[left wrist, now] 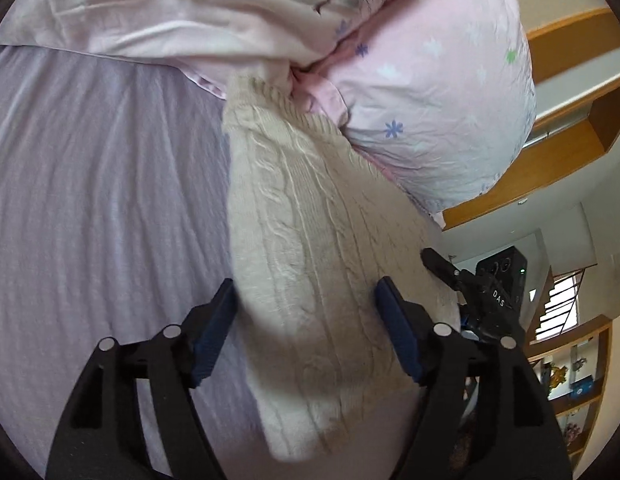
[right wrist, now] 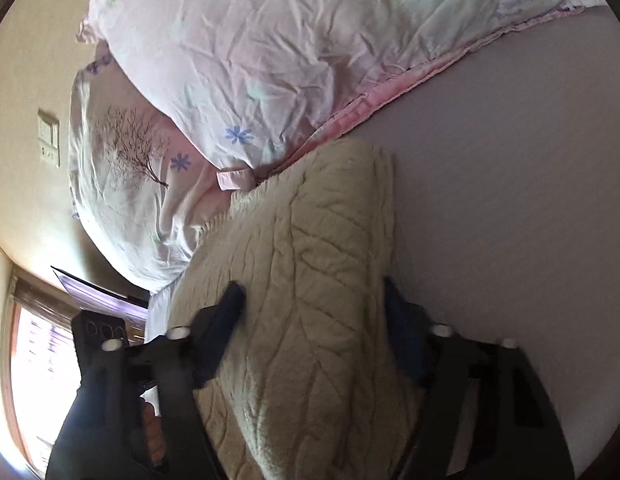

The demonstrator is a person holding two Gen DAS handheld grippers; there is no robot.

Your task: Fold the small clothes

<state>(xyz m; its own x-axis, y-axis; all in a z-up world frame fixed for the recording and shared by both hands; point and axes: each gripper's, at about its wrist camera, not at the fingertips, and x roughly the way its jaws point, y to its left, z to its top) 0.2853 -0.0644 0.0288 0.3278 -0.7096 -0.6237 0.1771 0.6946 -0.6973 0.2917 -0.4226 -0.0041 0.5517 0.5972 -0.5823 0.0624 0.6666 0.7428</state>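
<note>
A cream cable-knit sweater (left wrist: 310, 248) lies folded in a long narrow shape on the lilac bed sheet (left wrist: 90, 200). Its far end touches the pink pillows. My left gripper (left wrist: 306, 304) is open, its blue-padded fingers standing either side of the sweater's near part, just above it. The sweater also shows in the right wrist view (right wrist: 318, 280). My right gripper (right wrist: 314, 300) is open and straddles it the same way from the other end. The right gripper (left wrist: 482, 296) shows in the left wrist view past the sweater's right edge. Neither gripper holds the cloth.
Two pink floral pillows (left wrist: 430, 100) lie at the head of the bed, also shown in the right wrist view (right wrist: 238, 60). Wooden shelving (left wrist: 570, 128) stands beyond the bed. A wall switch (right wrist: 48, 136) and a bright window (right wrist: 42, 380) are on the left.
</note>
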